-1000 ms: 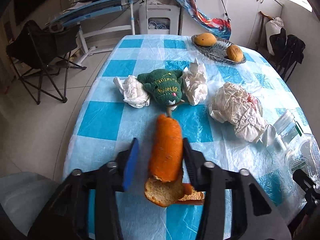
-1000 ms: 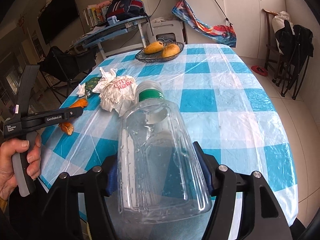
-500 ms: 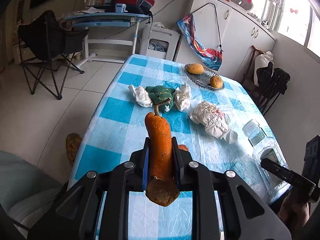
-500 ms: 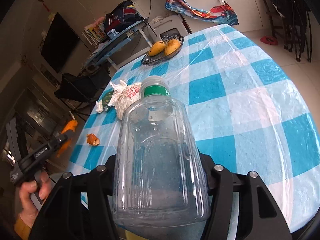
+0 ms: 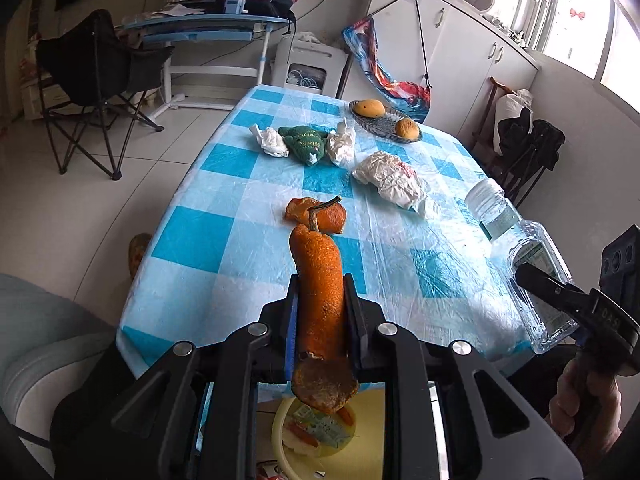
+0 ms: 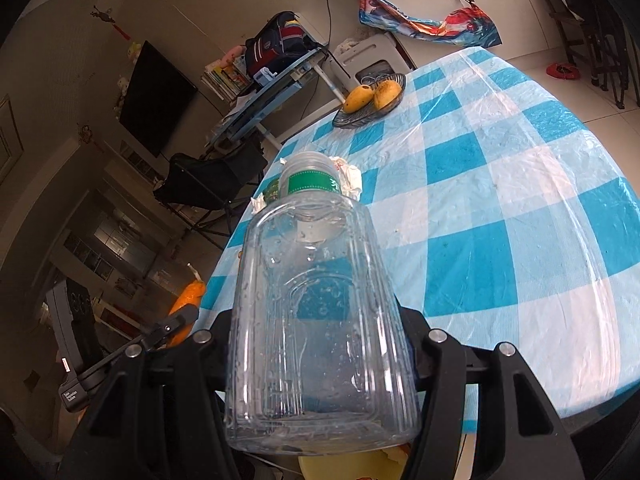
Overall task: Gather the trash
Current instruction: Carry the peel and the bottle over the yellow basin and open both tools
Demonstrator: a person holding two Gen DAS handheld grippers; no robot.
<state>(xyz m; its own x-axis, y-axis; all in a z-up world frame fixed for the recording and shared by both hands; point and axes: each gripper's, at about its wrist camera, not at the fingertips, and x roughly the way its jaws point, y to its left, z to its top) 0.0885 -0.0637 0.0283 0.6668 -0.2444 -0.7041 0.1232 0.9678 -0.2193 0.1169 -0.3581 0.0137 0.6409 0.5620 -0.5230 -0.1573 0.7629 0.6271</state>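
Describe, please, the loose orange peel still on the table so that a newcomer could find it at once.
Start at the table with the blue-and-white checked cloth. In the left wrist view, look just beyond the tip of the long peel held in the left gripper: a flat, curled peel lies there on a white square. It is the only orange scrap lying on the cloth; the other litter nearby is white crumpled paper.

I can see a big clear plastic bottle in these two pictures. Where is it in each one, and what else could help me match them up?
Left wrist view: the clear plastic bottle is at the right edge, over the table's near corner, clamped by the right gripper.
Right wrist view: it fills the lower centre, gripped between the jaws, cap pointing away.
Shared landmark: the dish of mangoes at the table's far end.
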